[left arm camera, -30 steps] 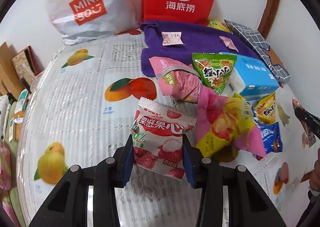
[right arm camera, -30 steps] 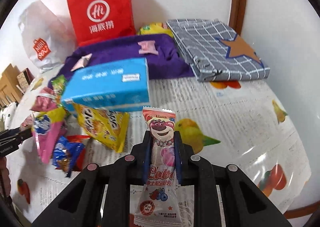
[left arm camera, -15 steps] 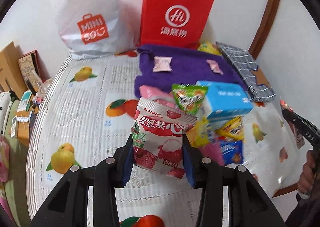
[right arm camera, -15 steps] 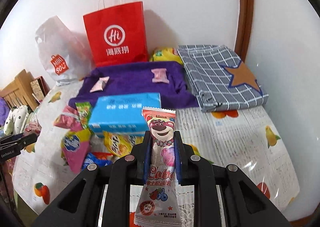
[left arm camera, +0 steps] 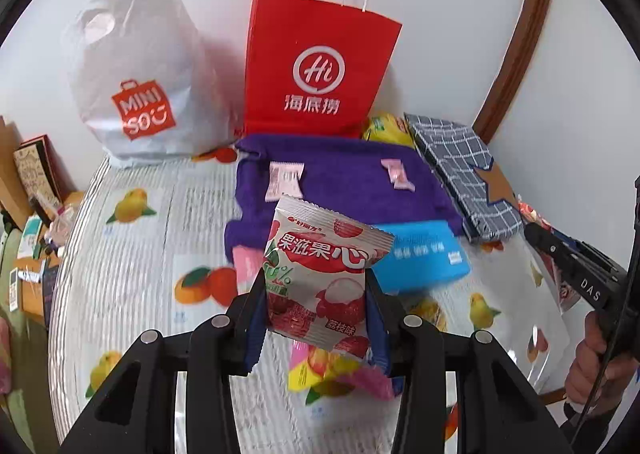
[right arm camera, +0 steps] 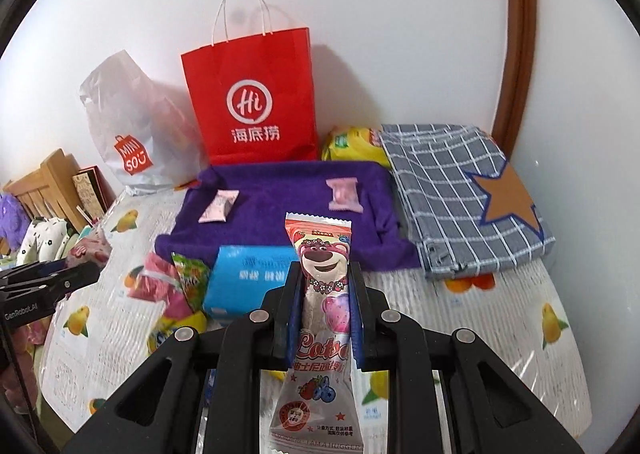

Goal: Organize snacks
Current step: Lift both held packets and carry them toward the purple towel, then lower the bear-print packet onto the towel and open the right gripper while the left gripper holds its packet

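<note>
My left gripper (left arm camera: 316,306) is shut on a white and red lychee candy packet (left arm camera: 320,274), held up above the table. My right gripper (right arm camera: 324,306) is shut on a tall pink bear lollipop packet (right arm camera: 322,294), also lifted. Below lie a blue box (right arm camera: 244,278), a green snack bag (right arm camera: 190,280), pink packets (right arm camera: 154,282) and a pink and yellow bag (left arm camera: 332,374). A purple towel (right arm camera: 280,210) behind them carries two small pink sachets (right arm camera: 219,206), (right arm camera: 344,194). In the left wrist view the right gripper (left arm camera: 576,266) shows at the right edge.
A red paper bag (right arm camera: 256,102) and a white plastic bag (right arm camera: 132,126) stand against the wall. A folded grey checked cloth (right arm camera: 460,194) lies at the right, a yellow bag (right arm camera: 352,142) beside it. The table wears a fruit-print cover (left arm camera: 132,254). Boxes and clutter sit at the left edge (left arm camera: 32,182).
Both grippers have risen with their packets still held; the table and the snack pile look farther away and lower in both views, and the bags' tops have come into sight.
</note>
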Available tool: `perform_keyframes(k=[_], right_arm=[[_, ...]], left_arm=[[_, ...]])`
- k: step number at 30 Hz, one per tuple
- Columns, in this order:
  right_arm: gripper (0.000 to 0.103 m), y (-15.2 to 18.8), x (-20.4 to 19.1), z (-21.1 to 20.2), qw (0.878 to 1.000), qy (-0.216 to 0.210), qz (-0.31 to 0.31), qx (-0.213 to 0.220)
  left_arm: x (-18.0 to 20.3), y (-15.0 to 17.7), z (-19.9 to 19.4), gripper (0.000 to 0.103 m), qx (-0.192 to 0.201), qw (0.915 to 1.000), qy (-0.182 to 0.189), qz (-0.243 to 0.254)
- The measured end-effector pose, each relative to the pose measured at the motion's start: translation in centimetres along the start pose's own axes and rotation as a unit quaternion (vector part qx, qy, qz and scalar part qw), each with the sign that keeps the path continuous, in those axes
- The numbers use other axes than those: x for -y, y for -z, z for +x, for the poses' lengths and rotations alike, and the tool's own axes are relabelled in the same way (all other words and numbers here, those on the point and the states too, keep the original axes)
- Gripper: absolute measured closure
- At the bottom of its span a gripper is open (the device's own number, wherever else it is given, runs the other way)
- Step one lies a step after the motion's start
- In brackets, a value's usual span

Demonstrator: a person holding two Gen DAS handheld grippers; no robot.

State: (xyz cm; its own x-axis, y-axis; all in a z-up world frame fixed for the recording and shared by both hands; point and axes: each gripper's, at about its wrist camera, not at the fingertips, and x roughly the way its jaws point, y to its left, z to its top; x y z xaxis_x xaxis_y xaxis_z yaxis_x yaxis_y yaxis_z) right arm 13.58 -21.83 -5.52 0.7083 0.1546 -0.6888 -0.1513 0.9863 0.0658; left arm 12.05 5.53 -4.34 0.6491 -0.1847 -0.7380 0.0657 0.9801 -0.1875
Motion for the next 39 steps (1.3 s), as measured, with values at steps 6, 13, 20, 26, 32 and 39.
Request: perform_keyframes(k=[6, 13, 20, 26, 32, 39], right_arm=[[0.082, -2.0, -0.3, 1.5, 1.000, -0.009, -0.004, 0.003], [0.082, -3.7, -0.4, 3.6, 1.000, -0.018, -0.008, 0.001], [0.082, -5.6, -0.4, 6.1, 1.000, -0.018, -0.005, -0.001], [0.082, -7.3, -0.5, 8.2, 1.000, -0.020, -0.001, -0.001], [0.082, -9.0, -0.6, 10.9, 1.000, -0.022, 0.004, -0.005], [0.082, -10.5, -0.9, 14.4, 1.000, -0.023, 0.000, -0.014]], left_arm=[[0.3, -2.6, 1.0, 0.063, 0.007, 1.0000, -0.004, -0.001], [0.6, -5.0, 2.5, 0.063, 0.008, 1.0000, -0.002, -0.002], [0.7, -7.0, 4.4, 0.063, 0.005, 1.0000, 0.000, -0.008], [0.4, -8.7, 6.1, 0.063, 0.003, 0.9999, -0.006, -0.013], [-0.9, -10.2, 8.4, 0.063, -0.007, 0.9995, -0.007, -0.031], [-2.1, -11.8, 10.9, 0.063, -0.016, 0.9986, -0.010, -0.049]])
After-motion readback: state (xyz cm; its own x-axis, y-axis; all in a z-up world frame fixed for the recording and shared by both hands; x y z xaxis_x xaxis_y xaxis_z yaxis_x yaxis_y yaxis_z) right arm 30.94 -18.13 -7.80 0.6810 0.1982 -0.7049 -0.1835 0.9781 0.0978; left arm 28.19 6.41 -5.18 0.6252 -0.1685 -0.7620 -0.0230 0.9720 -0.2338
